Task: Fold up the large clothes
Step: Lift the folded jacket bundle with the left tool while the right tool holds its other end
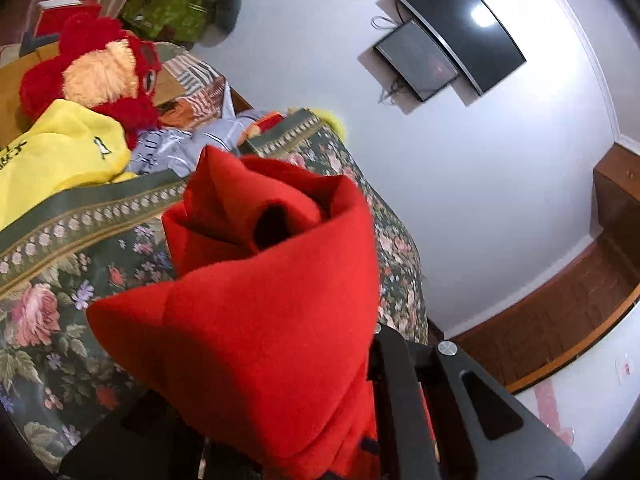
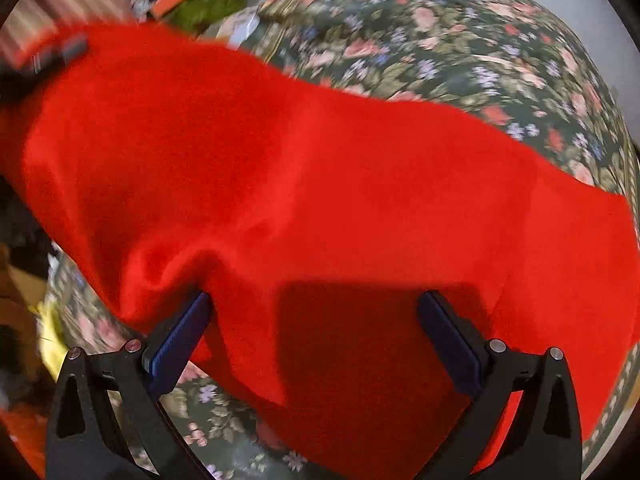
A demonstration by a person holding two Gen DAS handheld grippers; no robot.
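A large red garment (image 1: 256, 320) is bunched in my left gripper (image 1: 360, 420), which is shut on it and lifts it above the floral bedspread (image 1: 52, 320); the fingertips are hidden by cloth. In the right wrist view the same red garment (image 2: 320, 184) stretches across the bedspread (image 2: 460, 40). My right gripper (image 2: 316, 336) is open just above the cloth, its blue pads (image 2: 180, 340) spread wide over the near edge. The left gripper (image 2: 52, 56) shows blurred at the garment's far left corner.
A yellow garment (image 1: 60, 152), a grey shirt (image 1: 188, 148) and a red plush toy (image 1: 92, 72) lie at the head of the bed. A green box (image 1: 168, 8) stands behind. Two screens (image 1: 448, 40) hang on the white wall; wooden furniture (image 1: 560, 304) is right.
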